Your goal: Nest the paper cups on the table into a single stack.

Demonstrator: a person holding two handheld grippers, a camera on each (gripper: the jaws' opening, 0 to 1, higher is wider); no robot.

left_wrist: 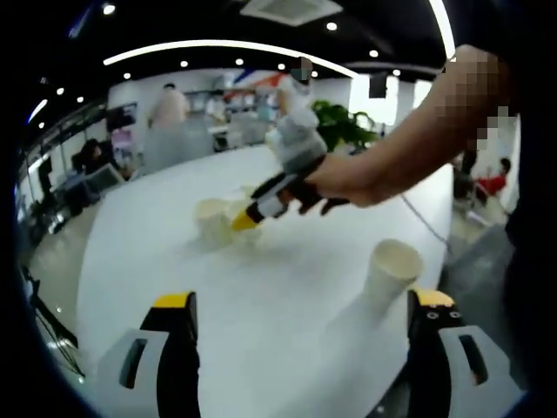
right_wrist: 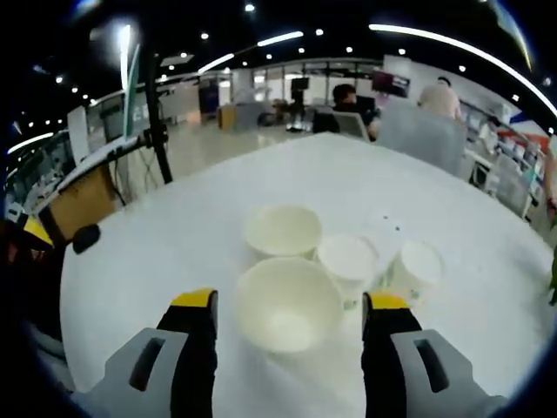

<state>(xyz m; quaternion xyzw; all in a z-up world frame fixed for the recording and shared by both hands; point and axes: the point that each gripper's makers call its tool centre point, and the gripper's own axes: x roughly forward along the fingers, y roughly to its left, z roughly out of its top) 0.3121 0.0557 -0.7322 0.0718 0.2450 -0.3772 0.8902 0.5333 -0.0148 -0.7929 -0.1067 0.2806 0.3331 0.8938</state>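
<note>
In the right gripper view, the right gripper is hovering with fingers spread around the nearest paper cup, pinching nothing. Three more cups are sitting beyond at twelve to two o'clock. They look light, thin-walled and easily crushed, so a gentle squeeze near the rim seems wise. The left gripper is waiting with its fingers spread wide apart, a lone cup at two o'clock near the counter edge; open room lies ahead.
</note>
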